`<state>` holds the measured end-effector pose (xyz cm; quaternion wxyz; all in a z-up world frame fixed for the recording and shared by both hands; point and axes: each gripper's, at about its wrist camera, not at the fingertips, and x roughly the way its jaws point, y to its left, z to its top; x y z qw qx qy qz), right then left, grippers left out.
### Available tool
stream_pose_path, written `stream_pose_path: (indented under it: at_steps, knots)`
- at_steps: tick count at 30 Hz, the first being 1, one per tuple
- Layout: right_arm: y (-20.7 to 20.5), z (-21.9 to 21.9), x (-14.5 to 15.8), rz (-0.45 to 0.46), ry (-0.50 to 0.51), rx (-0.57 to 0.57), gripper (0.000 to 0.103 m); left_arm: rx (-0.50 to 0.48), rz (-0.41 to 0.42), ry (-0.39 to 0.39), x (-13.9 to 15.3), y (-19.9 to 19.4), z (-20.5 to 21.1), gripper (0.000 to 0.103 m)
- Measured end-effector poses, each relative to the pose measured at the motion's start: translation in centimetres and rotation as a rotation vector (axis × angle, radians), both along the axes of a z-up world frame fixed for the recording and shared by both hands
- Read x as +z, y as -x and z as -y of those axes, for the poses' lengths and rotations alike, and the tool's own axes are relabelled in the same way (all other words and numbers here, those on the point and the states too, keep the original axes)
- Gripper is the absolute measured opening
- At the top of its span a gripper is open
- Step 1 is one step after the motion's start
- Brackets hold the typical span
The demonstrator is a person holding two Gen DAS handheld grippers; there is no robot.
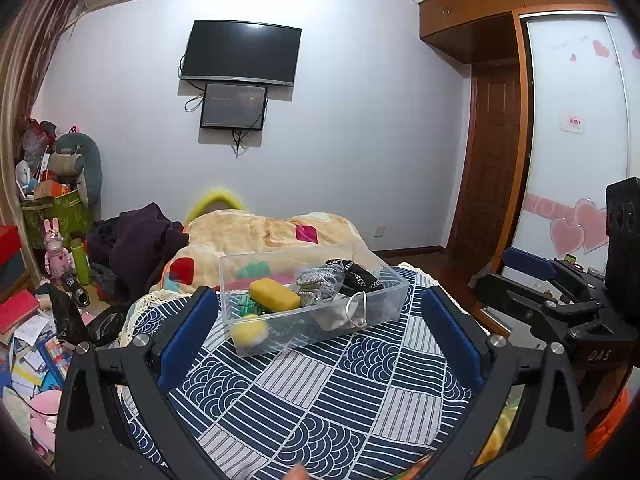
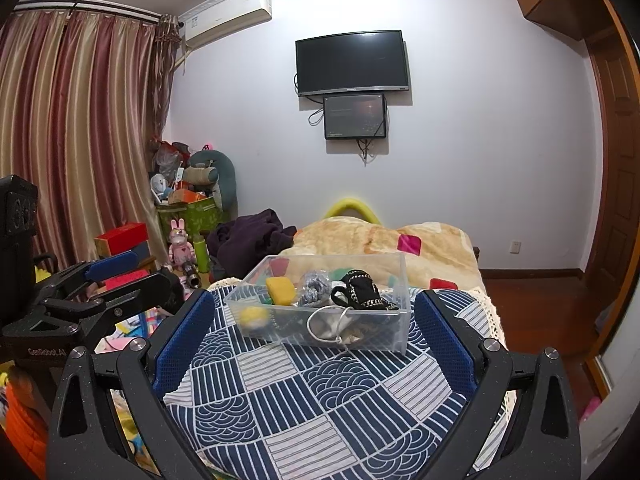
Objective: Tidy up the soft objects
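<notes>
A clear bin [image 1: 316, 300] sits on the bed's blue patterned cover [image 1: 320, 400], in front of a beige blanket [image 1: 260, 232]. Inside lie a yellow sponge [image 1: 274, 295], a silver scrunchie [image 1: 318, 282], a black pouch [image 2: 362, 286], a yellow ball [image 1: 250, 331] and a white cloth [image 2: 328, 326]. The left tool [image 1: 320, 320] and the right tool [image 2: 316, 328] both hang above the cover, released and holding nothing, near the bin.
</notes>
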<state>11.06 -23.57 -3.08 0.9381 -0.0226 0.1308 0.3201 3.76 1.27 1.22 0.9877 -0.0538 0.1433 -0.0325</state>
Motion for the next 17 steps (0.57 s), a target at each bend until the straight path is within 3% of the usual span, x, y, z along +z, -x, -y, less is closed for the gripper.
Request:
stream_pose_path:
  at_steps: [17]
  knots:
    - [-0.29, -0.08, 0.00, -0.014, -0.010, -0.005, 0.100, -0.009, 0.000, -0.025, -0.22, 0.27, 0.62, 0.103]
